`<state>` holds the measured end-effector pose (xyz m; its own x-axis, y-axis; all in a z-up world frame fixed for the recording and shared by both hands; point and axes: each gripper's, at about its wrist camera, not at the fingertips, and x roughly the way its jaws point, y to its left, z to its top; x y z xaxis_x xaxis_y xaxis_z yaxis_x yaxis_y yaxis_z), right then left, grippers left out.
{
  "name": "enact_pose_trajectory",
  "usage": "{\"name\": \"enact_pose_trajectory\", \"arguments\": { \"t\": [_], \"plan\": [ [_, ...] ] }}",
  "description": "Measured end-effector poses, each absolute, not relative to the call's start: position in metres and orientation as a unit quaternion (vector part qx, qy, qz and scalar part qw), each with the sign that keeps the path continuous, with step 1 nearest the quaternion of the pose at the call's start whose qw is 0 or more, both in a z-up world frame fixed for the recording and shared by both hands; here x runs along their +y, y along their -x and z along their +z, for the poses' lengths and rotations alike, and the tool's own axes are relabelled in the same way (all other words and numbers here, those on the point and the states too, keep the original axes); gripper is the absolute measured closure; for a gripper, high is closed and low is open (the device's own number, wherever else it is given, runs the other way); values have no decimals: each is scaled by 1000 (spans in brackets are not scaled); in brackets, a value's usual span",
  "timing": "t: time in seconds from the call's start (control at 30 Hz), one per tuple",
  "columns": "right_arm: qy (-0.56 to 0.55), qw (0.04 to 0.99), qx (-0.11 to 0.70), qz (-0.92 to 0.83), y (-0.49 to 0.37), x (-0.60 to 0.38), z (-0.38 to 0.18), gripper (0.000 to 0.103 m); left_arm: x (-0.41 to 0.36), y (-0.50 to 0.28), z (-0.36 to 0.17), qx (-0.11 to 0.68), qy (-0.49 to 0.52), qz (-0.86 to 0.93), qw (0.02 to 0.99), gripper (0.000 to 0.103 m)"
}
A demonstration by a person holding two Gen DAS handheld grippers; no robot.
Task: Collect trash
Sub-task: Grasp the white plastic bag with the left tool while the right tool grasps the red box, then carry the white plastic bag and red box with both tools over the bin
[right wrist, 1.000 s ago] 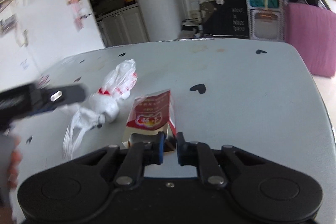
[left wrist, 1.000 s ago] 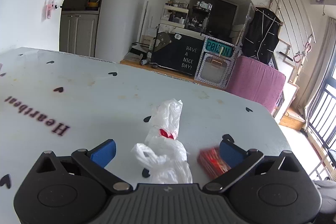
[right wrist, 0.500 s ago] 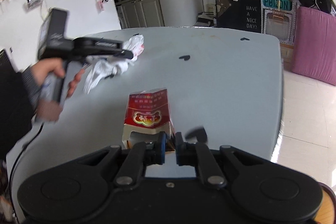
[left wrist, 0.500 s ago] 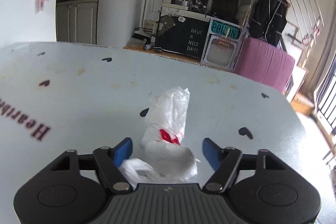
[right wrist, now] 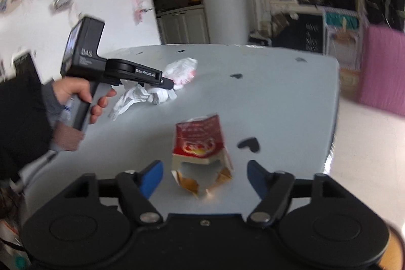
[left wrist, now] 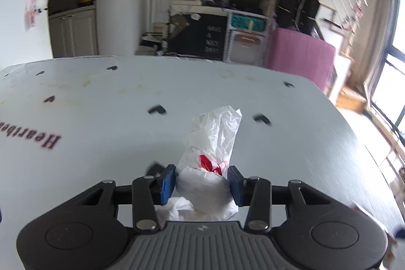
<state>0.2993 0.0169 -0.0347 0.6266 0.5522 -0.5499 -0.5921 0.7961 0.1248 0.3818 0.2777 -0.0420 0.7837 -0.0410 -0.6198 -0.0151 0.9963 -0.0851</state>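
A crumpled white plastic bag (left wrist: 210,163) with a red patch sits between my left gripper's (left wrist: 201,181) blue pads, which press on its sides. The bag also shows in the right wrist view (right wrist: 177,75), with the left gripper (right wrist: 167,84) on it. My right gripper (right wrist: 202,175) is open, its pads wide apart. A torn red carton (right wrist: 200,146) is between and just beyond them, clear of both pads, over the grey table (right wrist: 278,98).
The grey table (left wrist: 101,105) has black heart marks and the word "Heartbeat". Its right edge (right wrist: 334,118) drops to a pale floor. A pink covered piece of furniture (left wrist: 298,52) and a blackboard stand behind the table.
My left gripper closed from wide open onto the white bag. My right gripper, shut on the red carton before, has opened and the carton is free.
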Motion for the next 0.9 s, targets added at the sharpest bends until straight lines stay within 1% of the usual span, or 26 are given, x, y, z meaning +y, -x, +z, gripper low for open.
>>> {"name": "enact_pose_trajectory", "arguments": {
  "t": [0.03, 0.07, 0.2, 0.27, 0.33, 0.37, 0.43, 0.67, 0.9],
  "plan": [
    [50, 903, 289, 313, -299, 24, -37, 20, 276, -375, -41, 333, 43, -12, 942, 59],
    [63, 905, 288, 306, -300, 30, -39, 19, 275, -369, -41, 337, 45, -16, 940, 59],
    [90, 901, 302, 296, -310, 44, -45, 21, 268, -341, -41, 341, 45, -24, 939, 59],
    [87, 904, 300, 293, -311, 43, -43, 29, 264, -328, -42, 340, 47, -25, 939, 60],
    [76, 905, 302, 290, -312, 39, -42, 34, 259, -314, -42, 339, 55, -22, 939, 60],
    [72, 905, 304, 289, -313, 38, -41, 39, 255, -308, -42, 338, 57, -21, 939, 60],
    [54, 904, 309, 290, -315, 36, -38, 46, 248, -295, -42, 335, 58, -16, 940, 60],
    [35, 902, 316, 291, -304, 33, -33, 51, 234, -263, -41, 332, 90, 4, 939, 61],
    [27, 907, 318, 275, -286, 16, -23, 54, 216, -235, -35, 318, 103, 18, 942, 61]
  ]
}}
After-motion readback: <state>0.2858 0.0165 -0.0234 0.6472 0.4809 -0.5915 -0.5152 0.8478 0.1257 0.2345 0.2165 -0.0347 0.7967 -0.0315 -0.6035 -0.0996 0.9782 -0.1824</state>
